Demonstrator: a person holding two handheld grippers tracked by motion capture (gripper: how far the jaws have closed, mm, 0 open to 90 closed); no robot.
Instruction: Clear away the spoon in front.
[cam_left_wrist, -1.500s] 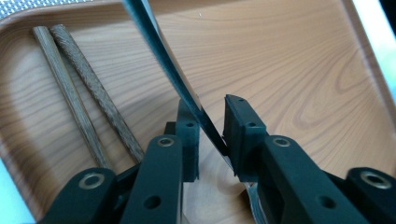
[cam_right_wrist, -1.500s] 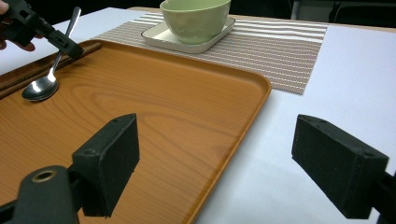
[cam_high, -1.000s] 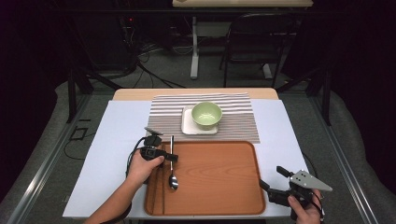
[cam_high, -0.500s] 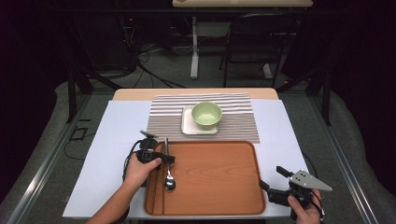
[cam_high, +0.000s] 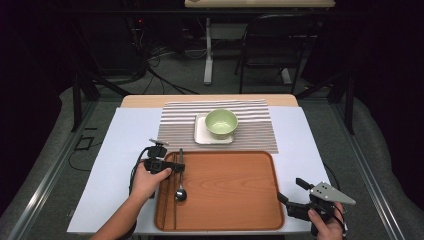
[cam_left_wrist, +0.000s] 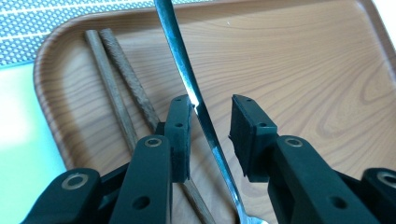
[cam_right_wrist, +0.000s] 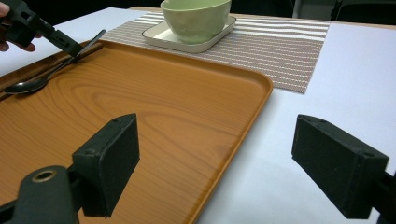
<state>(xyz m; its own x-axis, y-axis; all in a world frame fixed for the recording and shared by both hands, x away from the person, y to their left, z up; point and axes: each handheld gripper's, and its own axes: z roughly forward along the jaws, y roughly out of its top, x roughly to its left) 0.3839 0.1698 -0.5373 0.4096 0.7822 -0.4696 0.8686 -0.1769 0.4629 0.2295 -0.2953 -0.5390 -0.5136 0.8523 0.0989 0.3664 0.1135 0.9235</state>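
A metal spoon (cam_high: 180, 176) lies along the left part of the wooden tray (cam_high: 230, 195), bowl end toward me. My left gripper (cam_high: 172, 167) straddles its handle. In the left gripper view the spoon handle (cam_left_wrist: 187, 79) runs between the parted pads, close to the left pad (cam_left_wrist: 180, 135); the jaws have just been opening and do not clamp it. Two brown chopsticks (cam_left_wrist: 114, 95) lie beside it by the tray's left rim. My right gripper (cam_high: 291, 190) rests open off the tray's right front corner, nothing between its pads (cam_right_wrist: 114, 158).
A green bowl (cam_high: 221, 123) sits on a white square plate (cam_high: 200, 138) on a striped placemat (cam_high: 252, 135) behind the tray. A white cover (cam_high: 115, 150) spreads over the table. Chairs and table legs stand beyond the far edge.
The spoon's handle, lifted and angled earlier, has come down onto the tray. My left gripper's jaws have parted around it. The right gripper has stayed put.
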